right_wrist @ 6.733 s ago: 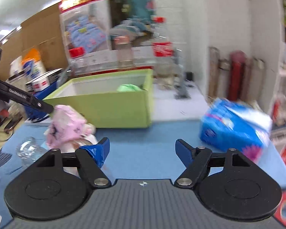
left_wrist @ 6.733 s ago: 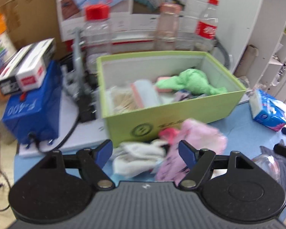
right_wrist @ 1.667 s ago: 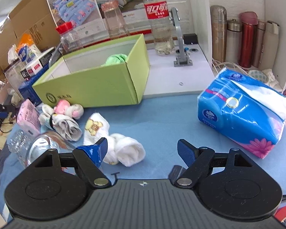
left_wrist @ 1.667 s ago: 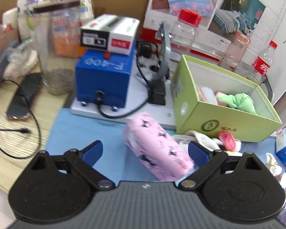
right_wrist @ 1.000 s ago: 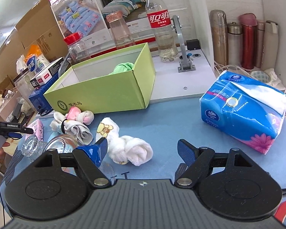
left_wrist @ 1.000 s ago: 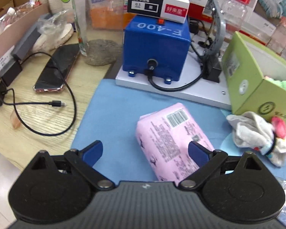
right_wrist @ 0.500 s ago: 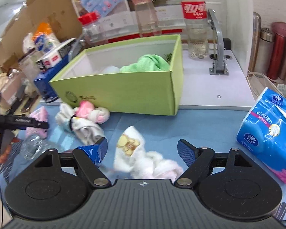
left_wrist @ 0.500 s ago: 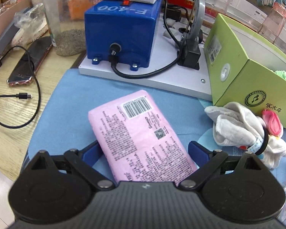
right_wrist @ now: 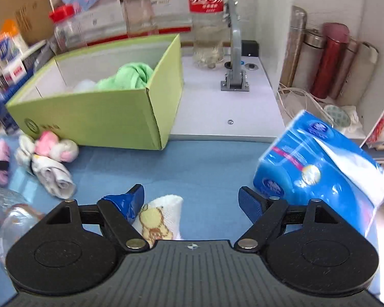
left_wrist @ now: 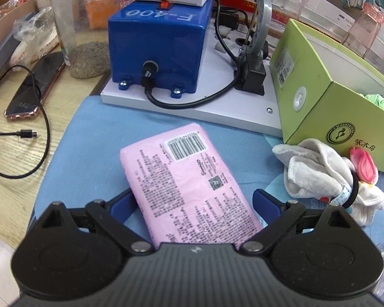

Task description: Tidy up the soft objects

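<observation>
Since half a sec ago the left gripper [left_wrist: 194, 204] hasn't shifted; the right gripper [right_wrist: 190, 200] has swung toward the blue tissue pack [right_wrist: 317, 176], so the white sock w/ bear print [right_wrist: 158, 217], which sat mid-gap before, now sits against its left finger.

Left jaws stand wide, straddling the near end of the pink tissue pack [left_wrist: 187, 179]; left pad looks to touch the pack's edge, right pad has a sliver of blue mat [left_wrist: 89, 153] showing btw it and the pack. Pack lies flat, barcode up, angled diagonally, far corner pointing at the white base plate [left_wrist: 204, 110] of the blue F-400 box [left_wrist: 156, 46]. Open mat to the left of the pack up to the mat's curved edge, then bare wooden table [left_wrist: 10, 166] w/ a phone [left_wrist: 35, 87] and cable. On the right, a grey-white sock bundle [left_wrist: 317, 174] w/ a pink bit lies close, against the green box [left_wrist: 345, 117] front wall.

Right jaws also wide, nothing pinched. Clear mat ahead of them runs to the green box's corner and the white platform edge. Green cloth [right_wrist: 130, 76] sits inside the box. Sock bundle and pink-white roll [right_wrist: 56, 145] lie by the box's front-left; blue tissue pack crowds the right finger side, tilted and blurred. Crushed clear bottle [right_wrist: 7, 212] at the left edge
</observation>
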### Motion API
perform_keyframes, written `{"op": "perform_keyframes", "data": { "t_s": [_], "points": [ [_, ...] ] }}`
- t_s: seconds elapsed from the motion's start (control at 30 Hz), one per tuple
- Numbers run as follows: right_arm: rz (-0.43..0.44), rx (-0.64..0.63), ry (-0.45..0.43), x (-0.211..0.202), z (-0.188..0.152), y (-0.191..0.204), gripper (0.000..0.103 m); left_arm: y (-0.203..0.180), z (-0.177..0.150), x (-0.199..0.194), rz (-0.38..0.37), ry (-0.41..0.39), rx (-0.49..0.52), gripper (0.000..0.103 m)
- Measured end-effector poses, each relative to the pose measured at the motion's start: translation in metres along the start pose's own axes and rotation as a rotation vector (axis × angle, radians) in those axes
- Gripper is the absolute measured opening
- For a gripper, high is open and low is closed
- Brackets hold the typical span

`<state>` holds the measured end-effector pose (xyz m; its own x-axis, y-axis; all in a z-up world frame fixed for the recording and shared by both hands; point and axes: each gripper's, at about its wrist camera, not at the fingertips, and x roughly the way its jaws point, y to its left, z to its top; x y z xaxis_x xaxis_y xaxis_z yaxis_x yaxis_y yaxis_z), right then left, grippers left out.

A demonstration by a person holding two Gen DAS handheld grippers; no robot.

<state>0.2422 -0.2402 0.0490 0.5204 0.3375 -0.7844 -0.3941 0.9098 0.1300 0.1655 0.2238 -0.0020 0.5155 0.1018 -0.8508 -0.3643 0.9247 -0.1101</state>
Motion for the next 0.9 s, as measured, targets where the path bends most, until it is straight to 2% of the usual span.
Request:
{"op": "perform_keyframes", "data": {
  "t_s": [0.07, 0.23, 0.37, 0.5, 0.57, 0.63, 0.77, 0.9],
  "points": [
    [0.040, 0.002, -0.004, -0.008, -0.013, 0.003, 0.067, -0.003, -0.001, 0.000, 0.012, 0.000, 0.019, 0.096],
    [0.002, -0.097, 0.009, 0.001, -0.038, 0.024, 0.067, -0.003, -0.004, -0.002, -0.001, 0.004, 0.030, 0.096],
    [0.033, -0.114, 0.020, -0.010, -0.054, 0.020, 0.068, -0.002, -0.004, -0.003, -0.009, 0.012, 0.035, 0.096],
    [-0.013, -0.194, 0.020, -0.024, -0.070, 0.027, 0.068, -0.008, -0.005, -0.001, 0.013, 0.012, 0.073, 0.096],
    [-0.038, -0.220, -0.007, -0.020, -0.073, 0.033, 0.068, -0.011, -0.006, 0.000, 0.027, 0.009, 0.088, 0.096],
    [-0.056, -0.229, 0.016, -0.007, -0.073, 0.036, 0.068, -0.012, -0.008, 0.000, 0.035, 0.003, 0.094, 0.096],
    [-0.007, -0.101, -0.050, 0.003, -0.075, 0.022, 0.072, -0.015, -0.014, -0.001, 0.050, -0.012, 0.135, 0.096],
    [-0.022, -0.107, -0.149, 0.002, -0.088, 0.021, 0.073, -0.012, -0.015, 0.000, 0.043, -0.025, 0.137, 0.096]
  ]
}}
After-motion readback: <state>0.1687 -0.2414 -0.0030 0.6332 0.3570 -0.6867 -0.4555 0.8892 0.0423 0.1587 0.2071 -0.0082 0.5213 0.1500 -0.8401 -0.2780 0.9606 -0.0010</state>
